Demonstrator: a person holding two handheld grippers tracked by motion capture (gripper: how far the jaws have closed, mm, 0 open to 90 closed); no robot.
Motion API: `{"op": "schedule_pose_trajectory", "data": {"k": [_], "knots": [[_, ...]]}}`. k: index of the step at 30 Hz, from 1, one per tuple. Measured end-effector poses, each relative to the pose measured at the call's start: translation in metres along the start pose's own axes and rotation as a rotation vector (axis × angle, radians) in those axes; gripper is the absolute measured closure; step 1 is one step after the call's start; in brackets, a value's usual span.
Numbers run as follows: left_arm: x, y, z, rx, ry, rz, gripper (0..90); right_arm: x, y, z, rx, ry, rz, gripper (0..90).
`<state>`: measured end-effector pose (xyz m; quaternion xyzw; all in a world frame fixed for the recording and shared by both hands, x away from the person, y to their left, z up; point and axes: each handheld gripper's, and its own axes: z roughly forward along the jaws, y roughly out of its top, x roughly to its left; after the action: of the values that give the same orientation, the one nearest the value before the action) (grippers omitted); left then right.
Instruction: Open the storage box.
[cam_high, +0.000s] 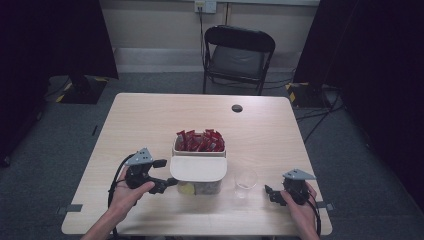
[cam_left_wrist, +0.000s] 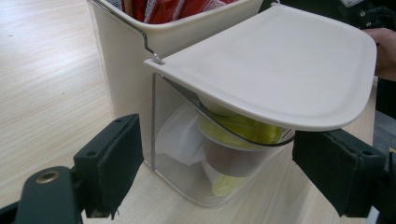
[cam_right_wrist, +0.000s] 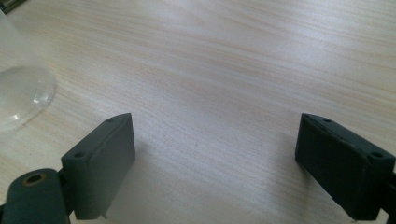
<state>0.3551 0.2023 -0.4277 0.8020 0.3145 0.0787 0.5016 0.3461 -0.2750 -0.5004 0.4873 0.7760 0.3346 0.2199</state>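
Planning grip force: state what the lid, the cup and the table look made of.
Lid: cream plastic, probably; smooth, matte, moulded rim.
Cup: clear thin plastic, likely; the table shows through.
Table: pale wood or wood-look laminate; printed-looking grain, slight sheen.

You get even overhead light on the table (cam_high: 150, 115), with dark surroundings. Your close gripper jaws blur softly and cast faint shadows.

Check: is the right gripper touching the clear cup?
Apart. In the high view, bare table lies between the right gripper and the clear cup.
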Motion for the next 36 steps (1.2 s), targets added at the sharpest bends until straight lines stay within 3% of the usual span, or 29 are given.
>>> {"op": "schedule_pose_trajectory", "data": {"k": [6, 13, 20, 24, 36], "knots": [[0.001, 0.006, 0.002, 0.008, -0.025, -0.018, 16.3, 0.000, 0.000, 0.000, 0.000, 0.000, -0.001, 11.6], [0.002, 0.020, 0.001, -0.017, -0.015, -0.012, 15.8, 0.000, 0.000, 0.000, -0.001, 0.000, -0.001, 11.6], [0.003, 0.035, 0.002, 0.002, -0.012, 0.010, 15.7, 0.000, 0.000, 0.000, -0.001, 0.000, -0.001, 11.6], [0.004, 0.038, 0.002, -0.014, -0.014, 0.005, 15.7, 0.000, 0.000, 0.000, 0.000, 0.000, -0.001, 11.6], [0.007, 0.049, 0.002, 0.000, -0.013, 0.010, 15.6, 0.000, 0.000, 0.000, 0.000, 0.000, -0.001, 11.6]]}}
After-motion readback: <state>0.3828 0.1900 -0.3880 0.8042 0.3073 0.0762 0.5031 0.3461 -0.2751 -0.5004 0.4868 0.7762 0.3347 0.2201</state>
